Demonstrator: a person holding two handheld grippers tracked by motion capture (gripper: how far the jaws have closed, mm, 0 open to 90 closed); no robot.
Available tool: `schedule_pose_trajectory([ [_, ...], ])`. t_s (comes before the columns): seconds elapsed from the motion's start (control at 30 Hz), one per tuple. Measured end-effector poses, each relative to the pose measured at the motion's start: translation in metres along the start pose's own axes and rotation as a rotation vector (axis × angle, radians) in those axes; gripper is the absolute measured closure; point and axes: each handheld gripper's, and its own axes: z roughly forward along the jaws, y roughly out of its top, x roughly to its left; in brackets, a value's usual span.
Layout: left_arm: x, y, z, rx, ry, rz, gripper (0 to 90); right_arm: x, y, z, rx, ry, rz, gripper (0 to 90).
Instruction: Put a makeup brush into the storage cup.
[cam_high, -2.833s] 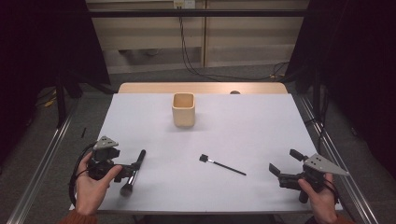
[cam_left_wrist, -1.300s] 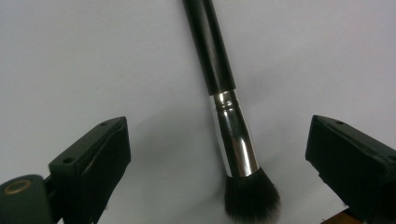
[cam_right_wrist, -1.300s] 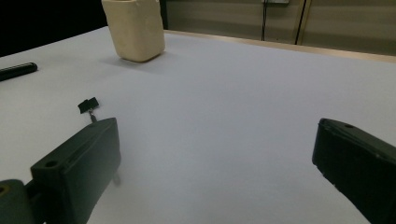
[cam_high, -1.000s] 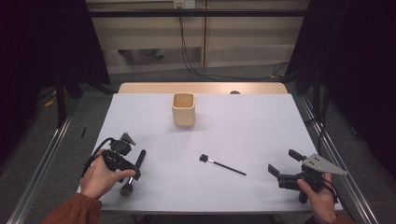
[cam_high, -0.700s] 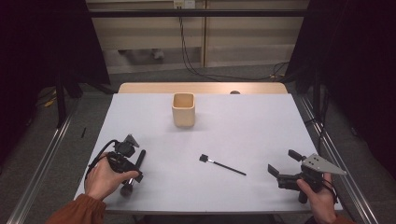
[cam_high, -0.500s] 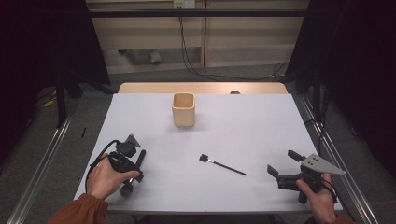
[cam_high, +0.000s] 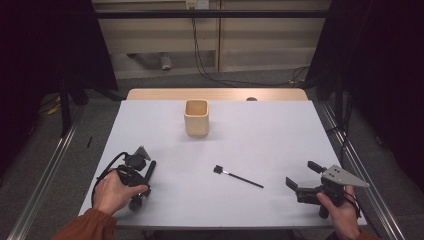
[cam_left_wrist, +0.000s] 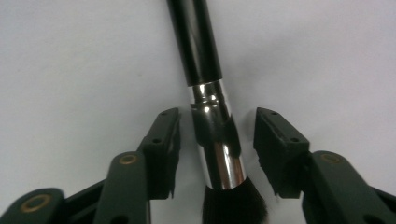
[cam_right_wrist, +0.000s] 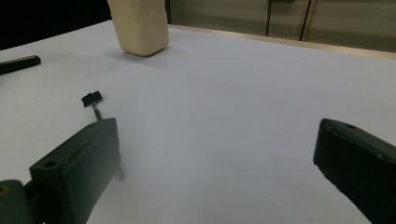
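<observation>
My left gripper (cam_left_wrist: 217, 154) straddles the thick black brush with chrome ferrule (cam_left_wrist: 215, 135) at seven o'clock on the white table (cam_high: 270, 135), jaws closing, pads not touching. My right gripper (cam_high: 304, 179) gapes, released. The beige square cup (cam_high: 196, 117) at twelve: contents unseen.

A: From where does the high view look?
B: From above the near edge, facing forward and down.
A: And the left gripper (cam_left_wrist: 217, 154) view?
B: Straight down, very close, the thick brush (cam_left_wrist: 212, 126) between its jaws.
A: The right gripper (cam_right_wrist: 217, 177) view?
B: Low, level, facing the cup (cam_right_wrist: 138, 25) ahead, shared with the high view.
</observation>
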Motion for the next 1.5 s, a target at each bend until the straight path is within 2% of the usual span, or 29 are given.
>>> schedule_pose_trajectory([
  [0.27, 0.001, -0.001, 0.0, 0.001, 0.034, 0.023, 66.8, 0.0, 0.0, 0.0, 0.0, 0.007, -0.002, 0.1],
  [0.53, 0.004, -0.001, 0.001, 0.003, 0.018, 0.049, 67.5, 0.0, 0.0, 0.0, 0.001, 0.007, 0.001, 0.1],
  [0.63, 0.006, 0.002, 0.0, 0.023, 0.006, 0.053, 69.8, 0.0, 0.0, 0.001, 0.006, 0.012, -0.004, 0.1],
  [0.8, 0.005, 0.001, 0.0, 0.019, 0.014, 0.071, 70.5, 0.0, -0.001, 0.001, 0.007, 0.014, -0.006, 0.1],
  [1.0, 0.009, -0.003, -0.003, -0.019, -0.013, 0.067, 70.8, 0.001, -0.001, 0.001, 0.007, 0.013, -0.007, 0.2],
  [1.2, 0.016, -0.007, -0.011, -0.049, -0.031, 0.041, 70.7, 0.001, -0.001, 0.002, 0.008, 0.015, -0.007, 0.2],
  [1.5, 0.022, -0.016, -0.021, -0.176, -0.088, 0.035, 70.7, 0.001, -0.001, 0.002, 0.007, 0.016, -0.007, 0.2],
])
